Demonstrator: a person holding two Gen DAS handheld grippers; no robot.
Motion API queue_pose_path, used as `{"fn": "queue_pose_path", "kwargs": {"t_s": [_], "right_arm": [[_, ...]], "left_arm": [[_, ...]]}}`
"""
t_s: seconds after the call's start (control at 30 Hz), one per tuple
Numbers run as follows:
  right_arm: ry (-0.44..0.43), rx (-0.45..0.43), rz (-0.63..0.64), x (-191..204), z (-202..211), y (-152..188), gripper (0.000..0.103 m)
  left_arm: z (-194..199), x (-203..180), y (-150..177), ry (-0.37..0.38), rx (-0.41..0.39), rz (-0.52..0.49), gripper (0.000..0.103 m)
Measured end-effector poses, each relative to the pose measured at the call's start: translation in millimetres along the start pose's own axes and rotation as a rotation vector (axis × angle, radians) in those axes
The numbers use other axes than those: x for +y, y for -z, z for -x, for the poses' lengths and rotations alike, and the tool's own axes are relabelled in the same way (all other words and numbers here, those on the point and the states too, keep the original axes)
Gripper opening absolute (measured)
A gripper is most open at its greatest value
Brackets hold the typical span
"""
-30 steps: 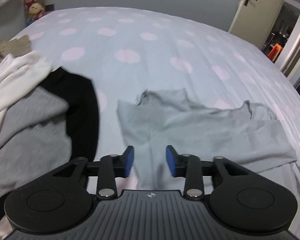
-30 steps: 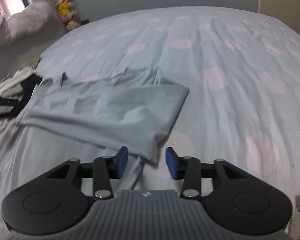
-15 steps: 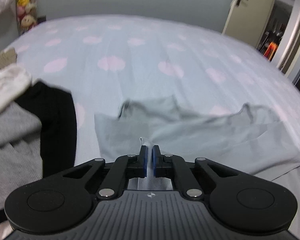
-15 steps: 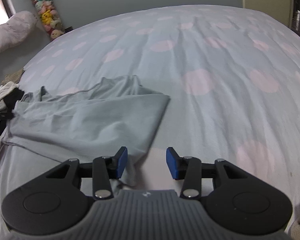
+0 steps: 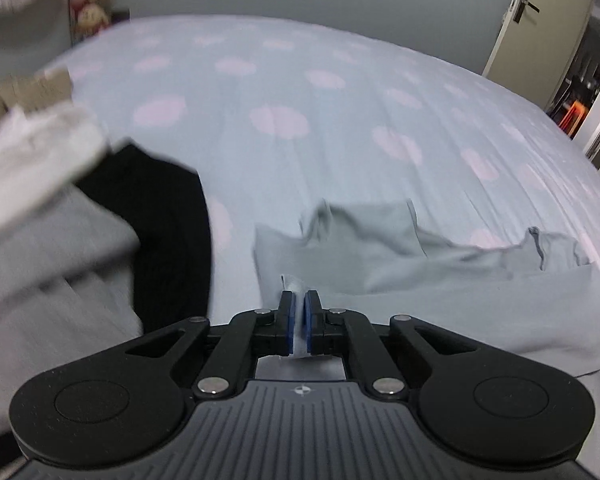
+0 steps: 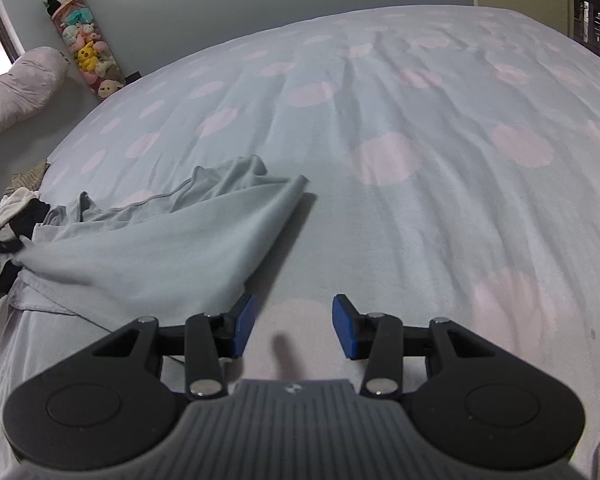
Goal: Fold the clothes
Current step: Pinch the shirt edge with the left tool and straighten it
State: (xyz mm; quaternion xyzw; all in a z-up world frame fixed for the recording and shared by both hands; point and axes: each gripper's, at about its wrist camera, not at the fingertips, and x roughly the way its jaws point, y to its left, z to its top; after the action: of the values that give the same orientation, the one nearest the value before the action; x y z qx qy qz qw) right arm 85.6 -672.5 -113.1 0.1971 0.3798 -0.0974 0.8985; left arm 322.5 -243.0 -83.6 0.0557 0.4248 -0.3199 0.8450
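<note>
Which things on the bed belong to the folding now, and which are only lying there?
Part of the job:
- grey shirt
- left tool, shut on its edge
- right tool, open beside it

Lying about:
- pile of clothes
- pillow
- plush toys

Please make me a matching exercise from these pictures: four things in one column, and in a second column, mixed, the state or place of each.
Things:
1. left tool
2. right tool
3. black garment
4. soft toys

States or places:
A. open, over bare bedsheet
B. stacked by the far wall
C. shut on the grey shirt
D. in the clothes pile beside the shirt

Pairs: 1-C, 2-A, 3-D, 4-B
</note>
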Motion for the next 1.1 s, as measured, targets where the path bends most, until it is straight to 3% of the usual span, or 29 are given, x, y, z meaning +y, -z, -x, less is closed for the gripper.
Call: {"fn": "queue_pose_path", "kwargs": {"t_s": [0.07, 0.13, 0.2, 0.37, 0.5, 0.57, 0.6, 0.77, 0.9, 1.0, 1.07, 1.1], "right_arm": [[-0.017, 0.002, 0.000, 1, 3, 2, 0.043], [-0.049, 0.009, -0.012, 4, 7, 5, 0.039], [-0.086, 0.018, -0.001, 10, 9, 10, 0.030], [-0.084, 0.056, 0.107, 35, 6, 31, 0.031], [-0.051, 0.045, 0.086, 39, -6, 36, 0.031], [-0.027, 0.031, 0.066, 38, -10, 35, 0.022], [-0.001, 0.038, 0.067, 37, -12, 34, 0.004], [0.043, 0.051, 0.031, 28, -14, 36, 0.000], [0.035, 0.045, -0.007, 22, -15, 39, 0.001], [0.034, 0.042, -0.001, 23, -14, 42, 0.001], [0.034, 0.041, 0.015, 24, -14, 42, 0.001], [0.034, 0.040, 0.022, 24, -13, 42, 0.001]], "left_arm": [[2, 5, 7, 0.024, -0.012, 0.031, 0.031], [5, 9, 15, 0.047, -0.025, 0.061, 0.045], [14, 12, 22, 0.058, -0.040, 0.067, 0.046], [30, 9, 41, 0.072, -0.011, 0.035, 0.046], [35, 9, 58, 0.083, 0.019, 0.020, 0.046], [35, 10, 64, 0.096, 0.030, 0.032, 0.048], [35, 10, 66, 0.098, 0.029, 0.035, 0.048], [32, 15, 55, 0.109, -0.026, 0.063, 0.053], [12, 19, 40, 0.076, 0.006, 0.070, 0.053], [0, 25, 35, 0.113, 0.014, 0.130, 0.048], [2, 24, 33, 0.117, 0.022, 0.130, 0.019], [5, 23, 32, 0.115, 0.026, 0.124, 0.018]]}}
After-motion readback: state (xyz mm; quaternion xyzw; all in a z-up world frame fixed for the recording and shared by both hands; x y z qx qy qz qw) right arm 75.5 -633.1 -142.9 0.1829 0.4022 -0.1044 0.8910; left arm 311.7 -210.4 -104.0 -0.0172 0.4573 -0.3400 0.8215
